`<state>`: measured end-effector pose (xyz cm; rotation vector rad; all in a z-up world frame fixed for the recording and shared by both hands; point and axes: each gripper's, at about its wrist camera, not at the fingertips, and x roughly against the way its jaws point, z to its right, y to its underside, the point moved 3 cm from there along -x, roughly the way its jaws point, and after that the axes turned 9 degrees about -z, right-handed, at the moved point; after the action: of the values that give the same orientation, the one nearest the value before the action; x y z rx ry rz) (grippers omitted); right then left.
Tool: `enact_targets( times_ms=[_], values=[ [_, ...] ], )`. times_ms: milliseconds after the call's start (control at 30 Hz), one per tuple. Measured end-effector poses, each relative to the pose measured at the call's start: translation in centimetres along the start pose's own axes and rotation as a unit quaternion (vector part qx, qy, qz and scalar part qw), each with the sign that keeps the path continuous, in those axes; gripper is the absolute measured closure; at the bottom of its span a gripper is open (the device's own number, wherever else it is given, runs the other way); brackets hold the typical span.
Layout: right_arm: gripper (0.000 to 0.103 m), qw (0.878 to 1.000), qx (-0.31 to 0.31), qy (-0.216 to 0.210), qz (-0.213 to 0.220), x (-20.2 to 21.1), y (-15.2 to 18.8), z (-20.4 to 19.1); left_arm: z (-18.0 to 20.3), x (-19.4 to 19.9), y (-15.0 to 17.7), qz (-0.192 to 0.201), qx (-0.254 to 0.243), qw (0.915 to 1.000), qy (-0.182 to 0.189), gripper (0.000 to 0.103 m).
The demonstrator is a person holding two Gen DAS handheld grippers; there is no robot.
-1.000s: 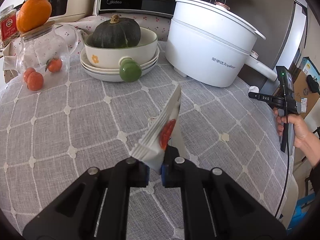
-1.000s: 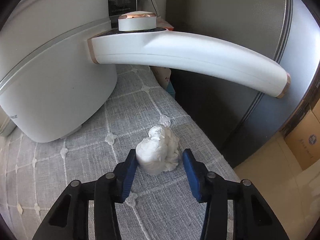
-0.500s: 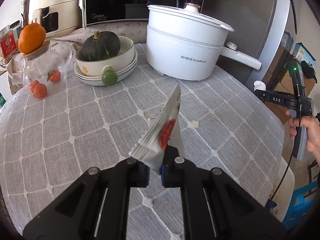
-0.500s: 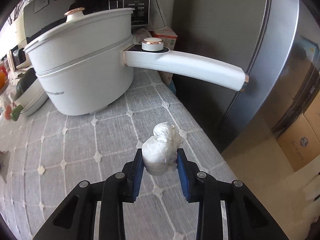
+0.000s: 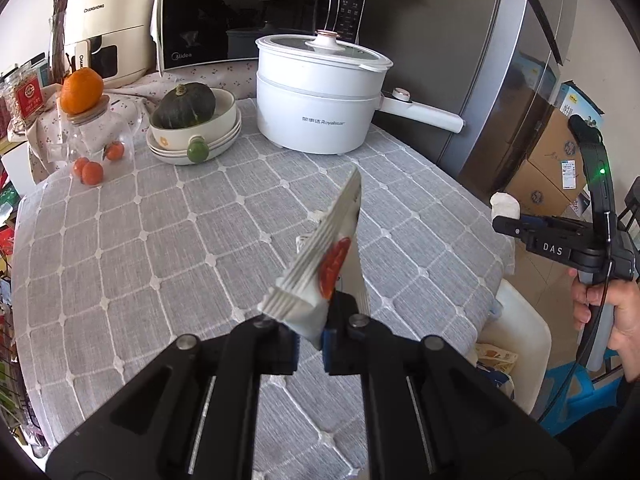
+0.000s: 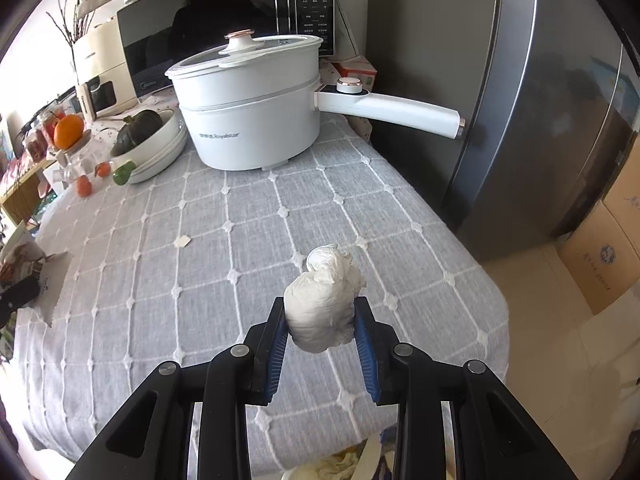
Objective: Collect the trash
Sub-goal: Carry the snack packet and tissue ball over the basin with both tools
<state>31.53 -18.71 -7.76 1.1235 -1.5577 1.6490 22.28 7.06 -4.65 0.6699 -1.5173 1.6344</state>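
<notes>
My left gripper (image 5: 310, 328) is shut on a white snack wrapper (image 5: 326, 256) with a red print, held up above the grey checked tablecloth (image 5: 160, 240). My right gripper (image 6: 320, 320) is shut on a crumpled white tissue ball (image 6: 322, 306), lifted above the table's near right edge. The right gripper and its tissue also show in the left wrist view (image 5: 506, 208), off the table's right side. A small white scrap (image 6: 183, 241) lies on the cloth. The left gripper with its wrapper shows at the left edge of the right wrist view (image 6: 36, 276).
A white electric pot (image 5: 320, 100) with a long handle (image 6: 388, 110) stands at the back. Stacked bowls with a dark squash (image 5: 184, 108), a glass jar with an orange (image 5: 82, 88), a microwave (image 5: 240, 12) and a fridge (image 6: 520, 100) surround the table. A white bin (image 5: 516, 344) sits below the right edge.
Both grippers have pulled back and risen from the table. The right gripper closed on the tissue ball and lifted it from under the pot handle. The left still holds the wrapper.
</notes>
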Motion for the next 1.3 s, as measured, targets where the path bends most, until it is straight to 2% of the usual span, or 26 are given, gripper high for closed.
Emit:
enact_targets(
  times_ms=[267, 533, 633, 900, 1100, 1300],
  values=[
    [0.070, 1.000, -0.011, -0.013, 0.003, 4.2, 5.2, 0.2, 2.2, 0.8, 2.3, -0.008, 0.001, 0.9998, 0.018, 0.094],
    [0.070, 0.996, -0.070, -0.044, -0.047, 5.6, 9.7, 2.7, 7.5, 0.3, 3.2, -0.027, -0.024, 0.9970, 0.068, 0.094],
    [0.069, 0.996, -0.075, -0.033, -0.046, 6.5, 10.8, 3.6, 9.9, -0.6, 3.5, -0.038, -0.045, 0.9950, 0.081, 0.094],
    [0.069, 0.994, -0.088, 0.015, -0.069, 6.6, 13.2, 7.5, 17.7, -3.2, 5.6, -0.078, -0.126, 0.9824, 0.113, 0.094],
    [0.069, 0.989, -0.116, 0.020, -0.087, 6.5, 14.6, 10.6, 22.8, -5.5, 7.1, -0.104, -0.187, 0.9696, 0.119, 0.093],
    [0.068, 0.982, -0.154, 0.015, -0.105, 6.3, 16.0, 13.7, 25.6, -7.0, 7.5, -0.110, -0.210, 0.9643, 0.118, 0.093]
  ],
)
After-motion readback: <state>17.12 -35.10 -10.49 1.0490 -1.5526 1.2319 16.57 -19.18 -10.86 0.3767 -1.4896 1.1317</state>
